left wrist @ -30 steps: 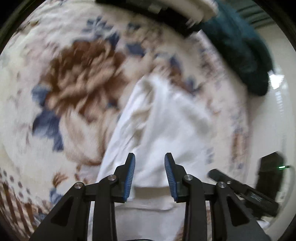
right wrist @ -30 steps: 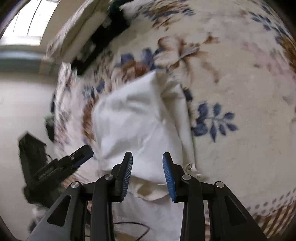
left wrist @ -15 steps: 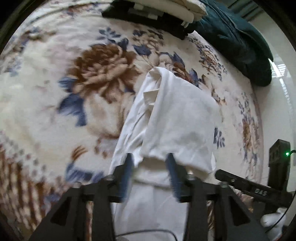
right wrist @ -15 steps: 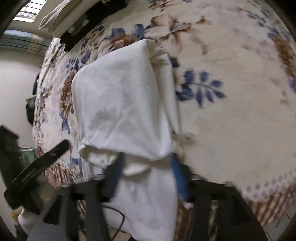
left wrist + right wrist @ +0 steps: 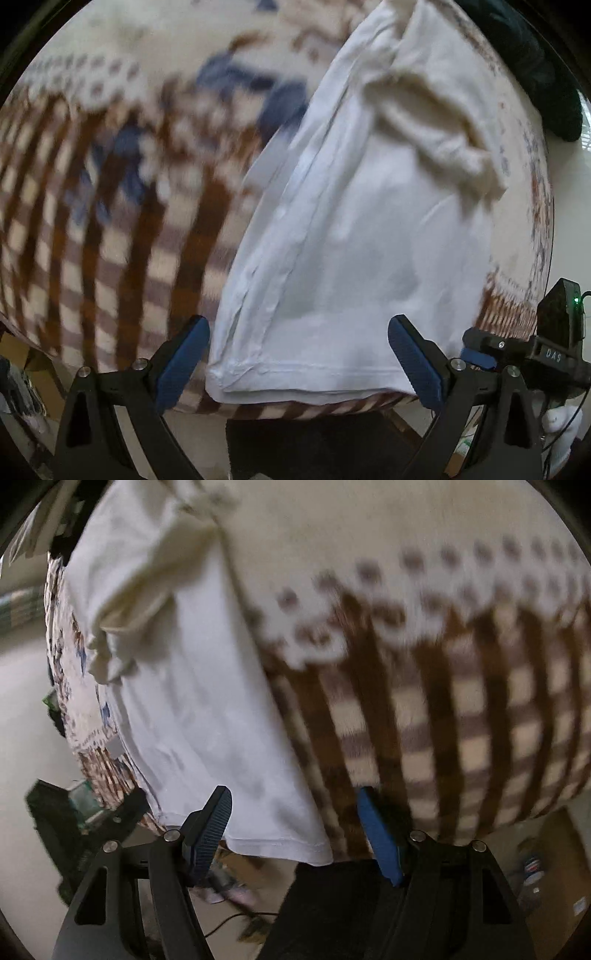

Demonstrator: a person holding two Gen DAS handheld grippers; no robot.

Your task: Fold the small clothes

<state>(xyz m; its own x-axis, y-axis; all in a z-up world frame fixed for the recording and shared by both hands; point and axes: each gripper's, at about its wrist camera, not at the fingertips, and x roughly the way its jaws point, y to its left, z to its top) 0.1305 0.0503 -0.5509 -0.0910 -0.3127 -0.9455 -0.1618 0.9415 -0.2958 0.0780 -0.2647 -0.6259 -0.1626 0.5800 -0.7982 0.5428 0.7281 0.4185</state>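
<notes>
A white garment (image 5: 362,236) lies on a floral and checked blanket (image 5: 110,192), its upper part folded down over the middle and its hem hanging over the blanket's near edge. My left gripper (image 5: 299,354) is open wide and empty, with its blue pads either side of the hem's left part. In the right wrist view the same garment (image 5: 192,701) runs down the left side. My right gripper (image 5: 295,830) is open and empty, just in front of the hem's right corner (image 5: 317,853). The right gripper also shows in the left wrist view (image 5: 517,347).
The blanket's checked border (image 5: 443,720) drops over the near edge. A dark teal cloth (image 5: 535,55) lies at the far right of the blanket. A black device with a green light (image 5: 561,314) stands at the right. Floor clutter and a cable (image 5: 236,919) lie below.
Both grippers have pulled back and dropped from the folded edge to the hem at the blanket's near edge. Both jaws have opened much wider.
</notes>
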